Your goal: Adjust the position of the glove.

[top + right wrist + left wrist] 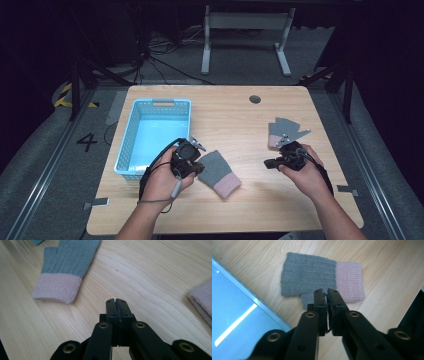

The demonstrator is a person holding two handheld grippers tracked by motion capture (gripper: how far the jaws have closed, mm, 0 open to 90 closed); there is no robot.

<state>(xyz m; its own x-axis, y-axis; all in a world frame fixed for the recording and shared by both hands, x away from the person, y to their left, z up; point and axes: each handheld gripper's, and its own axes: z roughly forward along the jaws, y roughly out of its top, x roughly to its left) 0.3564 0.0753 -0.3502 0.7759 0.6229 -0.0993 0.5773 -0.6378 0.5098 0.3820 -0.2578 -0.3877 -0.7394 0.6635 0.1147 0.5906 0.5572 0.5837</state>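
Left gripper (326,293) w/ jaws closed hung over the grey knit glove w/ pink cuff (322,277) beside the light blue plastic basket (131,131), & right gripper (116,302) was closed too, holding nothing.

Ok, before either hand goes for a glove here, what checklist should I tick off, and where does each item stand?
1. Left gripper fingers empty: ok, they are shut with nothing between them.
2. Right gripper fingers empty: ok, also shut over bare table.
3. Fingers opened for a grasp: not ok on both.
4. Near glove reachable: ok, it lies flat just ahead of the left gripper, thumb toward the tips.
5. Second glove free: cannot tell fully, the right gripper hides part of it in the high view.
6. Blue basket has room: ok, it looks empty.
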